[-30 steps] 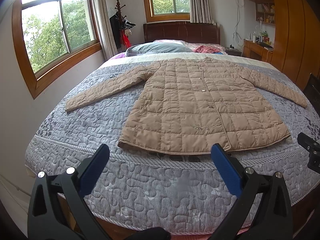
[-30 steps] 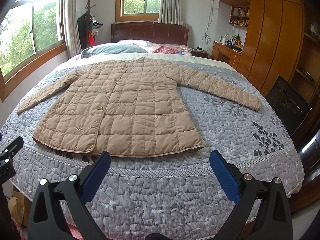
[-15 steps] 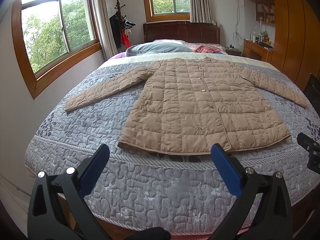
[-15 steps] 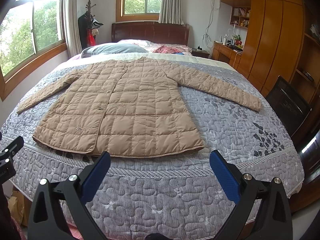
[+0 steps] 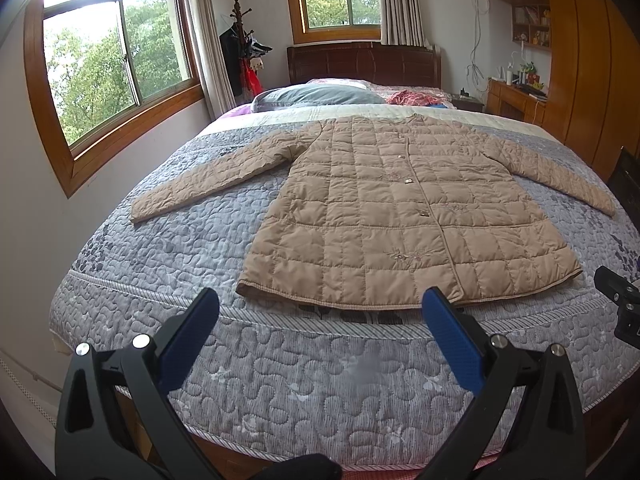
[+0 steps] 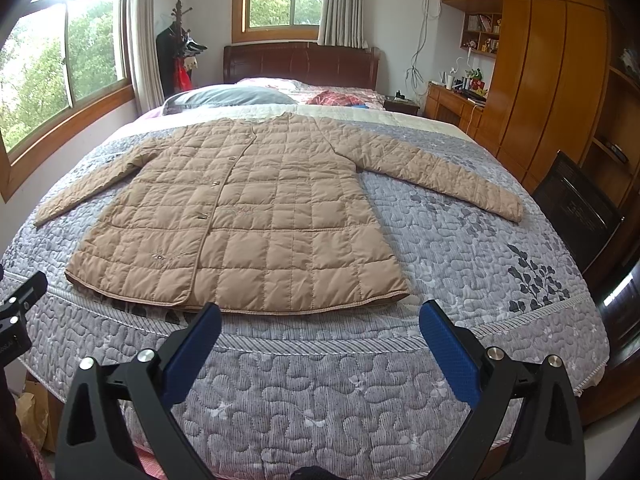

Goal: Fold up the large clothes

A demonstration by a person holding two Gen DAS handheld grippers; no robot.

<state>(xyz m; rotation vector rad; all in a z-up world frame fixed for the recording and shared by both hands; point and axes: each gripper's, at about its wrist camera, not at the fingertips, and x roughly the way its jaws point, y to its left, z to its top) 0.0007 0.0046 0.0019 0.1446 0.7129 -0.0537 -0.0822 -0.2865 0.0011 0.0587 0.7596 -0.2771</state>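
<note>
Left wrist view: tan quilted coat (image 5: 404, 216) spread flat, front up, buttoned, on grey bedspread (image 5: 168, 248); hem toward 6 o'clock, collar at 12, sleeves out toward 9 and 3. Left claw (image 5: 320, 316) spread wide, empty, hovering off foot of bed, short of hem. Right wrist view: right claw (image 6: 320, 322) likewise spread, empty; right sleeve cuff (image 6: 510, 210) at 2 o'clock. Likely light, puffy, soft, slick shell; springs back. Best hold: pinch cuff or stitched hem corner, where fabric thin.
</note>
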